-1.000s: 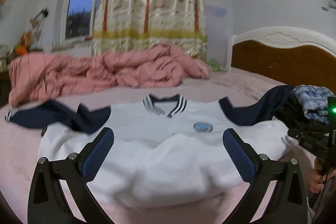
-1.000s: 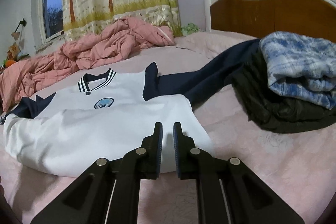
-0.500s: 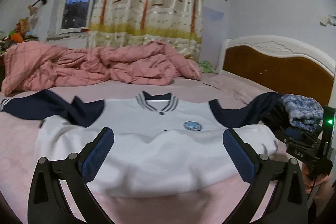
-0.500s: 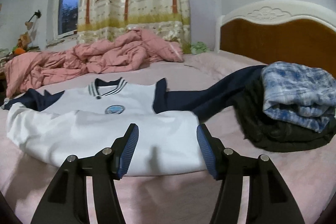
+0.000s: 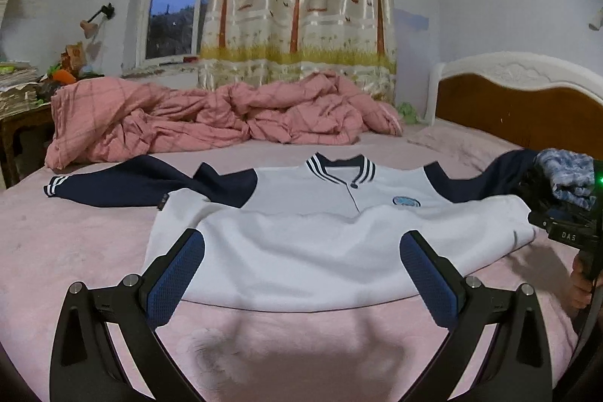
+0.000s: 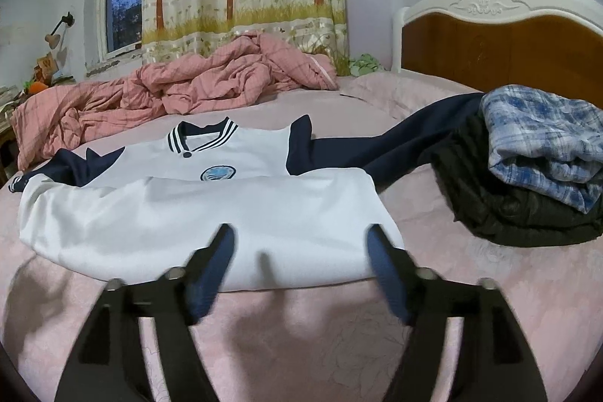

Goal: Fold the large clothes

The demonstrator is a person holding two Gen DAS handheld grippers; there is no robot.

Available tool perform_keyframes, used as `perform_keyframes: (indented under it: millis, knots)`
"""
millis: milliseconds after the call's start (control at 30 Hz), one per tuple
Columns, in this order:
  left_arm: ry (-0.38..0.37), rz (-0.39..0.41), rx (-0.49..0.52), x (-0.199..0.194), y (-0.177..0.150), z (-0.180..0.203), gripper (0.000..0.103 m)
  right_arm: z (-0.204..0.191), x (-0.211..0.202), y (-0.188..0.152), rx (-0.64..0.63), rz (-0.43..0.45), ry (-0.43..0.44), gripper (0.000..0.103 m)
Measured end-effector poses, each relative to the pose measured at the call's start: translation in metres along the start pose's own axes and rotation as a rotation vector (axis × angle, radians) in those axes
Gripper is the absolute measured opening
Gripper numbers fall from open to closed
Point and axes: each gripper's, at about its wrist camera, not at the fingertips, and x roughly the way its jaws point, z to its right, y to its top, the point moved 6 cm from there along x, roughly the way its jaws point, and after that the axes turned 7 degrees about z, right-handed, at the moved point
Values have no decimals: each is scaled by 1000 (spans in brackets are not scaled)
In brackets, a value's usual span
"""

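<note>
A white jacket with navy sleeves and a striped collar lies on the pink bed, its lower half folded up over the chest. It also shows in the right wrist view. Its left sleeve lies spread out to the left; its right sleeve runs under a pile of clothes. My left gripper is open and empty, just in front of the folded edge. My right gripper is open and empty, near the jacket's front right corner.
A folded blue plaid garment rests on a black garment at the right. A crumpled pink quilt lies at the far side of the bed. The wooden headboard stands at the right. A wooden bedside table stands at the left.
My right gripper has opened from shut and drawn back from the jacket. My left gripper has also pulled back and up, staying open. The jacket's folded hem has settled flat.
</note>
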Motion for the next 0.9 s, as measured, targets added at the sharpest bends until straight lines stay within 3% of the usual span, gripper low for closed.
perform_keyframes:
  millis: [100, 367, 533, 800, 900]
  knots:
    - [37, -2, 30, 3, 2, -1, 103, 5, 0, -2, 18, 0, -21, 85]
    - [36, 37, 37, 10, 17, 4, 103, 13, -8, 3, 29, 33, -65, 86]
    - [45, 68, 60, 25, 43, 10, 103, 19, -18, 18, 28, 77, -75, 87]
    - [-24, 156, 59, 55, 104, 41, 103, 49, -31, 61, 139, 111, -42, 88]
    - [-55, 158, 50, 80, 114, 54, 103, 67, -15, 80, 184, 49, -32, 88]
